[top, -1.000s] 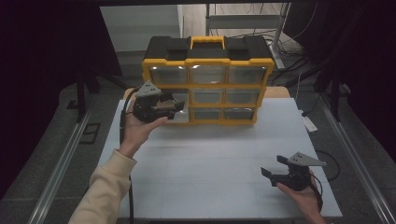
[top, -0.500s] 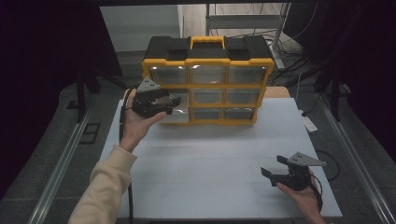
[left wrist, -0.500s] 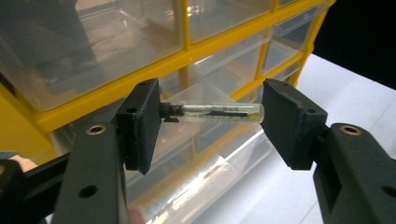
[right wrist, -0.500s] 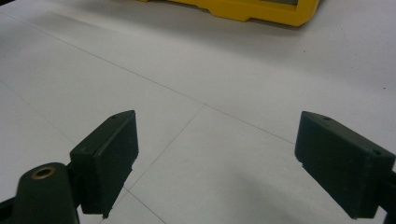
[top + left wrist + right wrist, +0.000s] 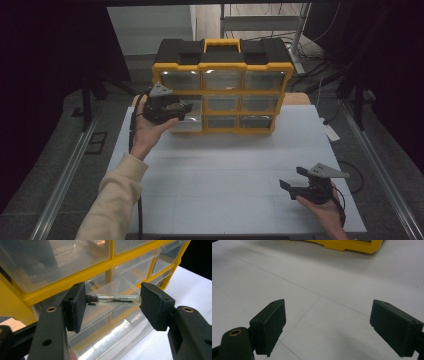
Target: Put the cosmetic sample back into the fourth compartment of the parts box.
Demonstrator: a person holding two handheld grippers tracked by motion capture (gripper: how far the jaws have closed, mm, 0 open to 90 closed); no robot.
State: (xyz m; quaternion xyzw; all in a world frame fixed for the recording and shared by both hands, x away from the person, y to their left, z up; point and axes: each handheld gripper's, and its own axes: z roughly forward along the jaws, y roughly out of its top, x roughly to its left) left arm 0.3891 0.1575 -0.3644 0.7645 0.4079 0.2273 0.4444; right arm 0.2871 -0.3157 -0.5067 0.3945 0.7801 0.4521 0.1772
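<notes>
While my left claw [image 5: 113,301] holds a small clear glass vial [image 5: 117,300] endwise between its two pads, I bring it up to the yellow drawer organiser [image 5: 222,67] at the far edge of the white table [image 5: 225,165]. The vial lies level across the gap, one end against each pad, with a dark part inside it that I cannot make out. From the high view my left claw [image 5: 180,107] sits at the organiser's left column, level with the middle row, where a clear drawer [image 5: 186,121] stands pulled out toward me just below the claw.

My right claw [image 5: 299,186] waits low over the table near my own side, well apart from the organiser, its jaws spread wide with nothing between them; its own view looks along the bare white top to the organiser's yellow base [image 5: 347,245].

As I judge it, the step in hand is stowing the vial in that open drawer. The next move calls for lining the vial over the drawer's mouth, lowering it inside the clear walls, and only then easing the pads apart so the glass settles gently and does not roll out. The free claw could then push the drawer home.
</notes>
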